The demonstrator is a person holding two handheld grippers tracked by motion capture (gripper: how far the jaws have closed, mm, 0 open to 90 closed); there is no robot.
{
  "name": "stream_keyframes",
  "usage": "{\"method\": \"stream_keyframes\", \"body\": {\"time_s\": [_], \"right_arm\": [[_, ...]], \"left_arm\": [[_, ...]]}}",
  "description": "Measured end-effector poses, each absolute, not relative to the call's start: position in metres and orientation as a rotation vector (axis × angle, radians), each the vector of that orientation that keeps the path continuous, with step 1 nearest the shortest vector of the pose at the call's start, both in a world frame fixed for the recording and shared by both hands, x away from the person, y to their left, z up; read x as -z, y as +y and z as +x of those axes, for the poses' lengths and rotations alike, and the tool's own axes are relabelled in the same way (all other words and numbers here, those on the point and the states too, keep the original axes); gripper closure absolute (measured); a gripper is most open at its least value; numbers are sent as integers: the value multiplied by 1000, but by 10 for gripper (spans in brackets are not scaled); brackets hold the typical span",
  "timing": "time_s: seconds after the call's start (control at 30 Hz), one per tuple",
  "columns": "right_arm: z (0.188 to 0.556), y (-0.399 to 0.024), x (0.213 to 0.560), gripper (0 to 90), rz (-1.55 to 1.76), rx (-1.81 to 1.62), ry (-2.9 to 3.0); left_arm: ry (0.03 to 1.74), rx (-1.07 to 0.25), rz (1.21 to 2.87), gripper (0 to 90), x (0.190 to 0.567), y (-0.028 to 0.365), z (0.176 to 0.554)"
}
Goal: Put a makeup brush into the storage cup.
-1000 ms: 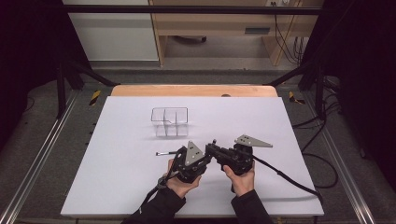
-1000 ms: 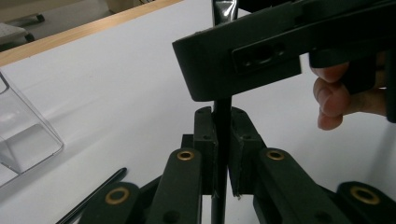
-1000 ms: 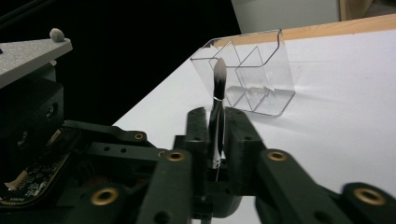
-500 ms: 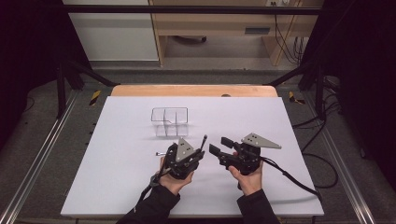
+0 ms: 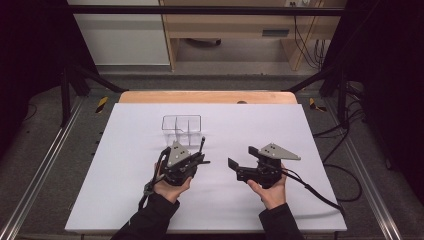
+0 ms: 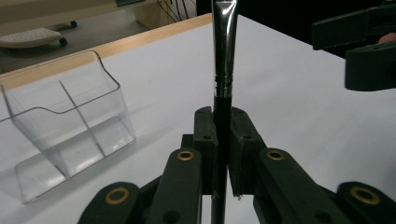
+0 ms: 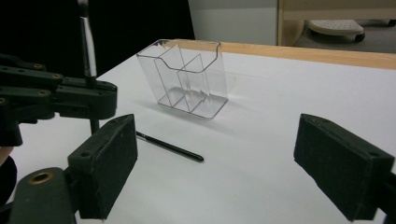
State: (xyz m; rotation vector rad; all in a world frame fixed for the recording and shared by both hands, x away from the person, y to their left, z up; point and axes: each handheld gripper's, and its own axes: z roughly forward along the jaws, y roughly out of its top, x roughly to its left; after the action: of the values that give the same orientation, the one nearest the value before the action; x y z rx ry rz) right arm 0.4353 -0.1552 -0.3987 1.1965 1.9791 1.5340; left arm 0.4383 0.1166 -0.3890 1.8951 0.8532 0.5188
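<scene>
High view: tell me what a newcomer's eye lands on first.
First, the brush standing upright, clamped in the shut left gripper near the middle of the white table. Just behind it stands the clear holder with its compartments. To the right, the right gripper has just been opening; its fingers stand wide apart with nothing between them, and a second brush lies flat on the table before them.

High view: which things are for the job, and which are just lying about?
For the job: black-handled brush with silver collar, clamped upright in the left gripper; clear plastic divided holder; thin black brush lying flat, probably next.
Lying about: black cables at the back; yellow-black floor tape.
</scene>
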Motion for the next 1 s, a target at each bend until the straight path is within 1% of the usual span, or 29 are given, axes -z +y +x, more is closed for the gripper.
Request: {"method": "stream_keyframes", "body": {"time_s": [0.33,0.63,1.0], "right_arm": [[431,-174,404,60,1215,-1470,1968],[428,-182,409,45,1204,-1368,1985],[425,-189,413,42,1219,-1332,1987]], "left_arm": [[859,-561,1895,826,381,137,445],[871,-600,1872,826,366,151,451],[864,-630,1856,825,352,153,461]]}}
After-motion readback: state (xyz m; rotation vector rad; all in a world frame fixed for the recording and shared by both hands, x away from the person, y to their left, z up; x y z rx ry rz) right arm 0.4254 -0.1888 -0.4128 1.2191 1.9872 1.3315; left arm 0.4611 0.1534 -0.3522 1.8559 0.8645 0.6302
